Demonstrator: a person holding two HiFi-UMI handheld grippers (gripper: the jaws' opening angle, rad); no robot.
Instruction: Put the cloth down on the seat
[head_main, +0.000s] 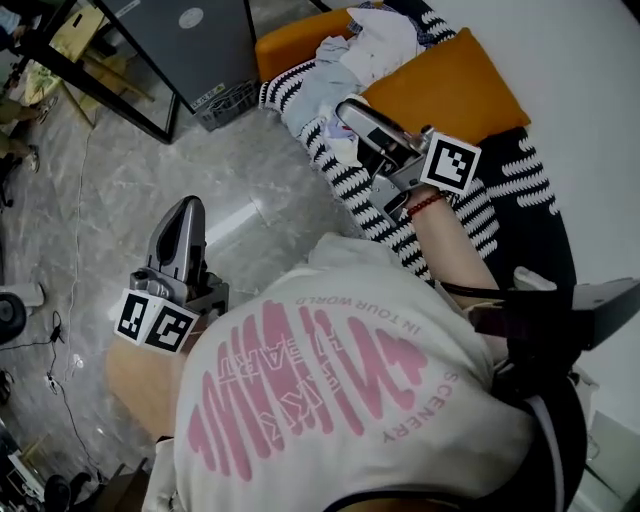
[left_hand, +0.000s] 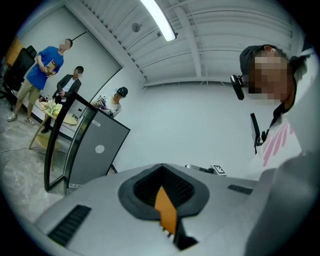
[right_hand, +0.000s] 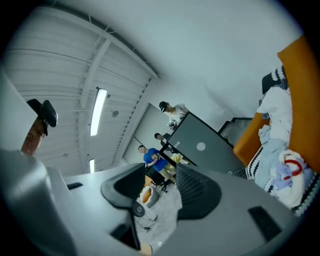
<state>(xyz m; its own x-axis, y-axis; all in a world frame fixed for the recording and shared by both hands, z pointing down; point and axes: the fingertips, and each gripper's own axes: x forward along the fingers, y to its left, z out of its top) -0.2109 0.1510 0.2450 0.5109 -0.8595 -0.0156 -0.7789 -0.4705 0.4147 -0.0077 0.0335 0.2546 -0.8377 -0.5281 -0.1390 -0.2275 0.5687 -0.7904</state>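
A heap of white and pale blue cloth (head_main: 372, 48) lies on the orange sofa seat (head_main: 450, 85), on top of a black-and-white striped cover (head_main: 345, 185). My right gripper (head_main: 350, 112) hovers just in front of the heap, pointing at it. It is open, and nothing is between its jaws (right_hand: 160, 175). In the right gripper view the cloth heap (right_hand: 282, 165) lies off to the right. My left gripper (head_main: 185, 210) is held over the floor, well away from the sofa. It is shut and holds nothing (left_hand: 161, 167).
A dark grey cabinet (head_main: 190, 40) and a black crate (head_main: 228, 100) stand left of the sofa on the marble floor (head_main: 120, 190). Cables (head_main: 60, 370) lie at the left edge. Several people (left_hand: 47, 75) stand by a table far off.
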